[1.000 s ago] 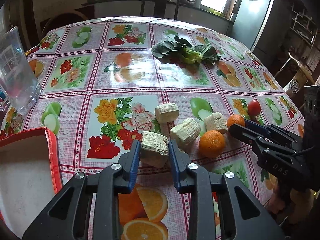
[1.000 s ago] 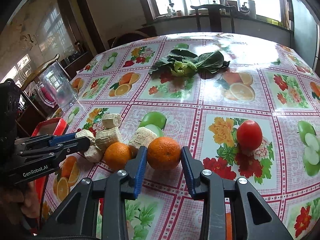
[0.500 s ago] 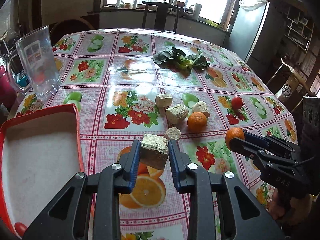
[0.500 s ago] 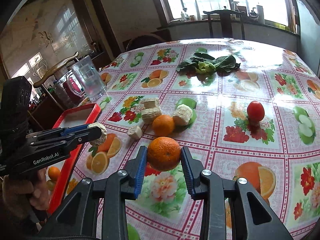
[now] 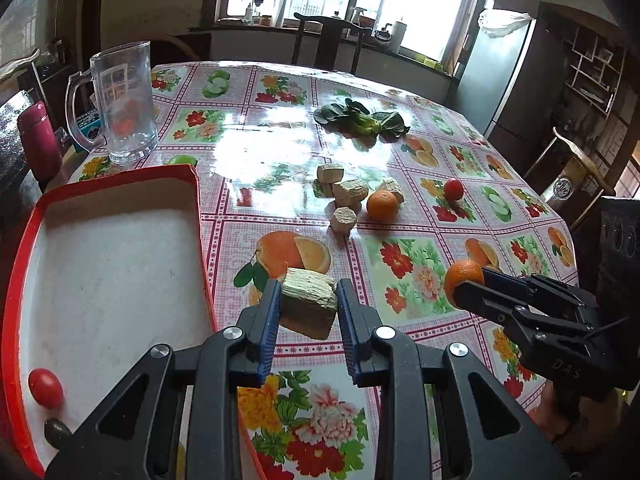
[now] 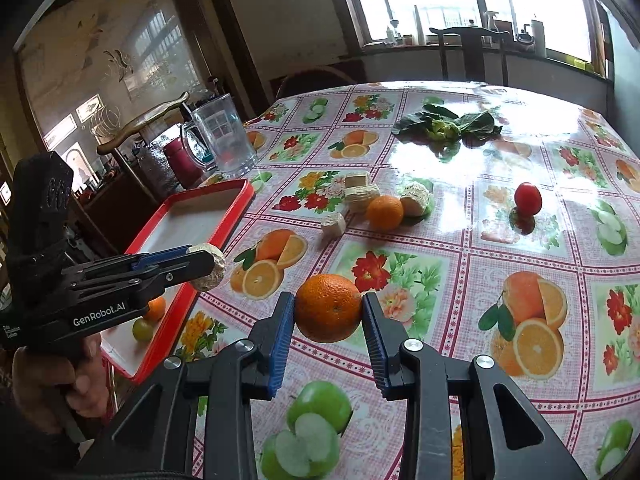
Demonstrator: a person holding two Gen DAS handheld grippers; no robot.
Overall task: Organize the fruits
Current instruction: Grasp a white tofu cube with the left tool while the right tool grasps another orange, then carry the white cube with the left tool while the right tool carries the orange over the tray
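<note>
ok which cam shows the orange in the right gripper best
The right wrist view: the orange sits large and unobstructed between the right gripper fingers. The left wrist view shows it small at the right edge, partly hidden behind a finger.

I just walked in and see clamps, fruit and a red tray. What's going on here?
A person is sorting produce with two hand-held grippers. The left gripper clamps a pale cut chunk, near the red tray, which already holds a few small fruits. The right gripper clamps an orange above the tablecloth. Another orange, a tomato and more chunks wait on the table.
</note>
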